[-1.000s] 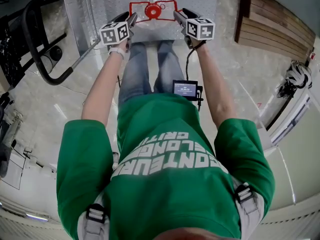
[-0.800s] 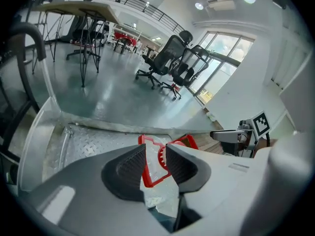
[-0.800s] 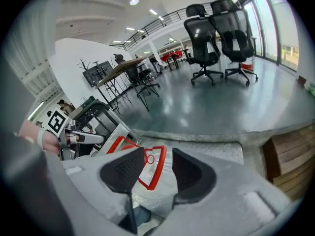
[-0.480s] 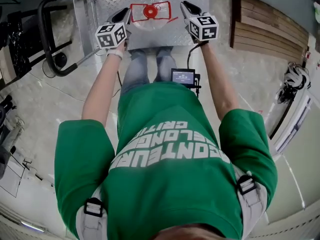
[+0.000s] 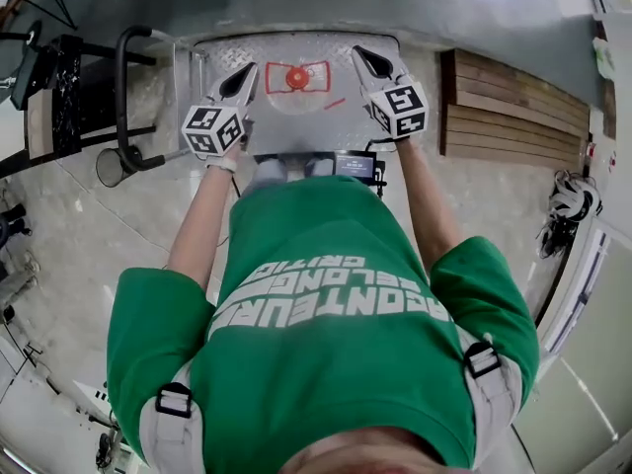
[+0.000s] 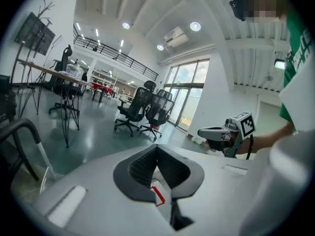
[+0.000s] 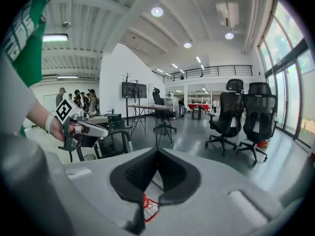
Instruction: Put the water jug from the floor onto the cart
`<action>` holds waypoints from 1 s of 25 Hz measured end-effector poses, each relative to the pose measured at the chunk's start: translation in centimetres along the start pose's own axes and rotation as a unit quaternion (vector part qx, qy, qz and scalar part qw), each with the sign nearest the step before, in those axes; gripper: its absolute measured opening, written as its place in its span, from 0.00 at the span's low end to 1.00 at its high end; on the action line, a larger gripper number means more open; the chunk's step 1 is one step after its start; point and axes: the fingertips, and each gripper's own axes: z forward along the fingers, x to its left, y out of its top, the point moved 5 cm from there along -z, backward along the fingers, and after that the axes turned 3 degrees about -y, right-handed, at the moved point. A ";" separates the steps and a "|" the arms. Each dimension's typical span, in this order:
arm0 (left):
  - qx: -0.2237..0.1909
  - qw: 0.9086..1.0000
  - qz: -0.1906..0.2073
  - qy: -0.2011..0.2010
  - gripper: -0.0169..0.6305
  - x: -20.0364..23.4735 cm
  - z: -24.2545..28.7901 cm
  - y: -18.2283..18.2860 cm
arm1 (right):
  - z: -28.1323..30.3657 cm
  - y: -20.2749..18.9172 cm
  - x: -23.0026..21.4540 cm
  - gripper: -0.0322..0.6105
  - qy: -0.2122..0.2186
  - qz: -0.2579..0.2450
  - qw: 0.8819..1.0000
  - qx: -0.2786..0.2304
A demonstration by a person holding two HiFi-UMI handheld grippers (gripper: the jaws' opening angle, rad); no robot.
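Water jug sits on the cart, below and between our jaws, with room all around it. We hold the left gripper and right gripper out front, jaws just closed together, nothing inside

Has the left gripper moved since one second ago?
Yes. The left gripper has come away leftward from the red handle of the clear water jug: bare metal cart deck now shows between them. Its jaws have just been closing, empty.

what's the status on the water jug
Left gripper and right gripper just closed, shut, nothing between the jaws. Water jug upright on the cart, not held. No obstruction seen.
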 end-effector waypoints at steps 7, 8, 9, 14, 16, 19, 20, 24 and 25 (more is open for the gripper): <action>-0.066 0.998 0.006 -0.008 0.04 -3.8 -3.4 4.1 | -4.2 3.6 2.3 0.04 0.005 -0.073 0.996 -0.055; -0.071 0.997 0.012 -0.009 0.04 -4.3 -3.5 4.6 | -4.6 3.6 2.4 0.04 0.007 -0.081 0.995 -0.057; -0.073 0.997 0.020 -0.011 0.04 -4.8 -3.6 4.9 | -4.9 3.4 2.3 0.04 0.007 -0.089 0.994 -0.058; -0.066 0.996 0.058 -0.025 0.04 -6.6 -2.7 5.8 | -6.5 2.4 -1.5 0.04 -0.017 -0.098 0.994 -0.046; -0.067 0.995 0.068 -0.032 0.04 -7.2 -2.5 6.2 | -7.8 3.3 -3.1 0.04 -0.025 -0.092 0.994 -0.051; -0.068 0.993 0.084 -0.042 0.04 -8.0 -2.2 7.2 | -9.5 5.2 -3.9 0.04 -0.030 -0.090 0.994 -0.063; -0.068 0.993 0.088 -0.044 0.04 -8.2 -2.1 7.5 | -9.9 6.0 -3.7 0.04 -0.027 -0.090 0.993 -0.068; -0.069 0.991 0.099 -0.053 0.04 -9.0 -1.9 8.8 | -10.8 8.3 -1.8 0.04 -0.003 -0.085 0.993 -0.078; -0.070 0.991 0.101 -0.056 0.04 -9.2 -1.8 9.0 | -10.8 8.7 -1.1 0.04 0.005 -0.079 0.994 -0.081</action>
